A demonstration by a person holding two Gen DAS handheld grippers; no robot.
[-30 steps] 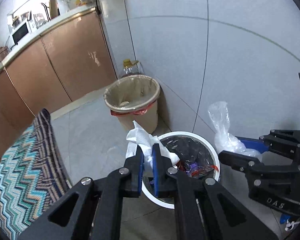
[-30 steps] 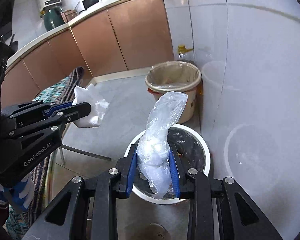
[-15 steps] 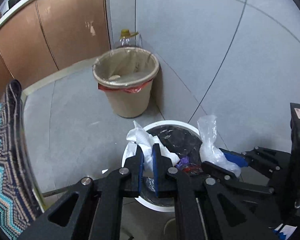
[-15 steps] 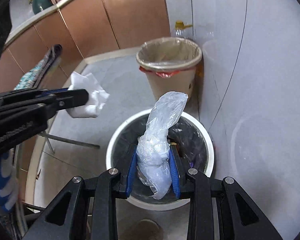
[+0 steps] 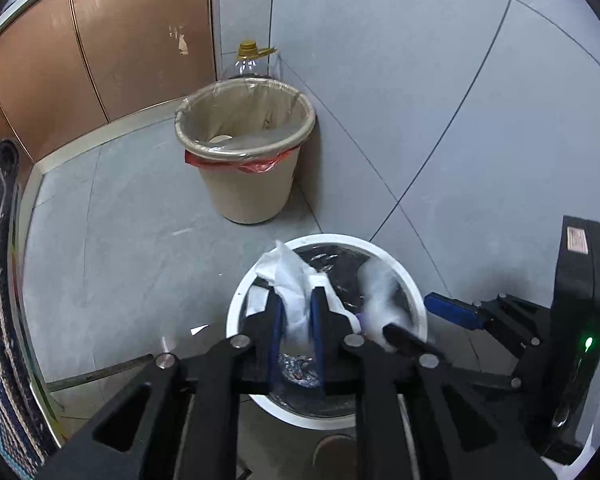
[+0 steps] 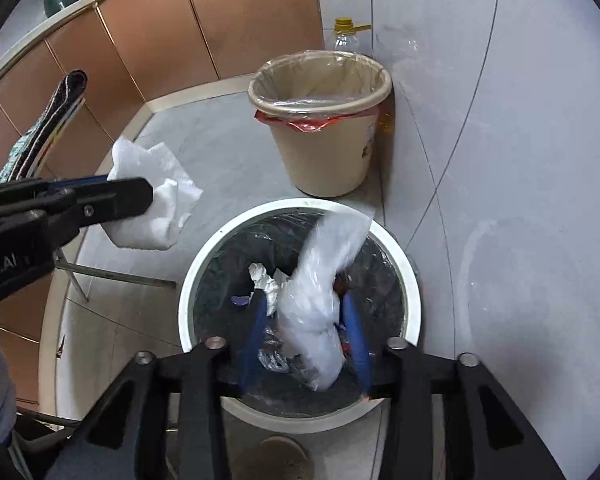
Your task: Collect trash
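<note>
My left gripper is shut on a crumpled white tissue over the left rim of the white-rimmed trash can with a black liner. It also shows in the right wrist view with the tissue. My right gripper is open above the can. A clear plastic bag hangs blurred between its blue fingers, loose from them. The bag also shows in the left wrist view. Wrappers and paper lie inside the can.
A beige bin with a clear and red liner stands in the corner, an oil bottle behind it. Grey tiled wall to the right, copper cabinets behind. A patterned cloth on a chair is at left.
Both grippers have moved down and closer over the white can. My right gripper has opened and the plastic bag is slipping out, blurred. The left still grips the tissue.
</note>
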